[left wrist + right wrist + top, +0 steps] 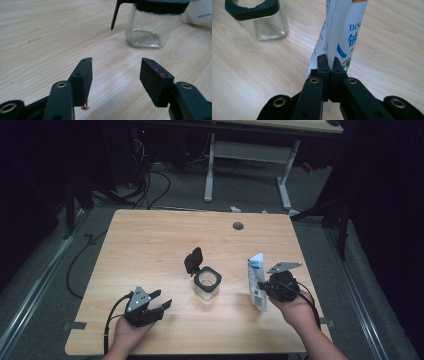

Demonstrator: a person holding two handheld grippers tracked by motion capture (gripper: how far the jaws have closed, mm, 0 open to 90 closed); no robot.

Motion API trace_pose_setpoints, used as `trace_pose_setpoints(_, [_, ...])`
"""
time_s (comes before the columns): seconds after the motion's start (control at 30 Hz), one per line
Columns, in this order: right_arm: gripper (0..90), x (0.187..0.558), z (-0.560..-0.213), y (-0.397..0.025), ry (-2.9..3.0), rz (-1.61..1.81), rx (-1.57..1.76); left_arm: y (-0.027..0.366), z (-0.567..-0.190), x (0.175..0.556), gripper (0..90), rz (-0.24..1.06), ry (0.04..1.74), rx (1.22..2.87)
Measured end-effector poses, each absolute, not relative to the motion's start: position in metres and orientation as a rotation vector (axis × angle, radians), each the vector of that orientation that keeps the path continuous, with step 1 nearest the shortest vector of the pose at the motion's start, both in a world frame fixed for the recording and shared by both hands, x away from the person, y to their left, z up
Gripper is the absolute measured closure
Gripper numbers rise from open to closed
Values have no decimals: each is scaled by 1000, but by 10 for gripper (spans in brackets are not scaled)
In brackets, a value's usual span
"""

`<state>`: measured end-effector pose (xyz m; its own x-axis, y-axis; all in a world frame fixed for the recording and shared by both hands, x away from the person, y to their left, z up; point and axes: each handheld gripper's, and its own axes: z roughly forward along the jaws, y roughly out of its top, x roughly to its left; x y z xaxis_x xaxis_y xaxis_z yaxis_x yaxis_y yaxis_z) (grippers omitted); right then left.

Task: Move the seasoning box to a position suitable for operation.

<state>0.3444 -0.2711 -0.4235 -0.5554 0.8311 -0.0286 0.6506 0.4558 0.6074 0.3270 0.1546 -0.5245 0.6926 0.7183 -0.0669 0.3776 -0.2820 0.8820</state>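
Note:
A square clear glass jar (207,284) with a black rim and its black flip lid (193,260) raised stands at the middle of the wooden table (150,240); it looks empty. The jar (150,25) lies ahead and to the right of my left gripper (116,72), which is open and empty, low over the table near the front left (162,301). My right gripper (330,63) is shut on a white pouch with blue print (342,27), held upright to the right of the jar (259,22). In the high view the pouch (256,280) stands beside my right gripper (264,289).
A round grey cable port (238,226) sits in the table near its far edge. Beyond the table stand a white desk frame (247,165) and loose cables on the floor (150,185). Strips of tape (74,325) mark the front corners.

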Motion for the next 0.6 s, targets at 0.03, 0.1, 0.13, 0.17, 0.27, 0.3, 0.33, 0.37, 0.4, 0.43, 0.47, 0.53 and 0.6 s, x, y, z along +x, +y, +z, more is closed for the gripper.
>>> trace_pose_setpoints(0.03, [898, 345, -422, -271, 2398, 780, 1261, 155, -525, 327, 439, 428, 852, 1902])
trace_pose_setpoints(0.1, [898, 344, -421, -269, 2418, 757, 1261, 154, -525, 327, 440, 428, 851, 1900])
trace_pose_setpoints(0.13, [898, 344, -420, -269, 2433, 745, 1256, 154, -525, 327, 439, 428, 850, 1901])
trace_pose_setpoints(0.17, [897, 344, -420, -269, 2439, 740, 1251, 154, -525, 327, 439, 427, 849, 1902])
trace_pose_setpoints(0.27, [897, 345, -417, -268, 2470, 707, 1252, 154, -525, 327, 439, 424, 847, 1901])
trace_pose_setpoints(0.3, [897, 345, -416, -268, 2482, 697, 1250, 154, -525, 327, 439, 424, 846, 1902])
trace_pose_setpoints(0.33, [897, 345, -416, -267, 2488, 687, 1251, 153, -525, 327, 439, 423, 846, 1903])
trace_pose_setpoints(0.37, [897, 345, -415, -267, 2498, 675, 1253, 153, -525, 327, 439, 424, 843, 1906])
trace_pose_setpoints(0.4, [897, 346, -414, -267, 2510, 665, 1258, 153, -525, 327, 440, 425, 842, 1907])
trace_pose_setpoints(0.43, [897, 346, -413, -266, 2519, 648, 1255, 153, -525, 327, 440, 426, 840, 1907])
trace_pose_setpoints(0.47, [897, 346, -412, -266, 2528, 635, 1254, 153, -526, 327, 440, 426, 839, 1908])
trace_pose_setpoints(0.53, [897, 346, -411, -265, 2542, 617, 1257, 153, -526, 327, 439, 425, 839, 1906])
trace_pose_setpoints(0.6, [897, 346, -410, -265, 2554, 599, 1267, 153, -526, 327, 439, 424, 837, 1908])
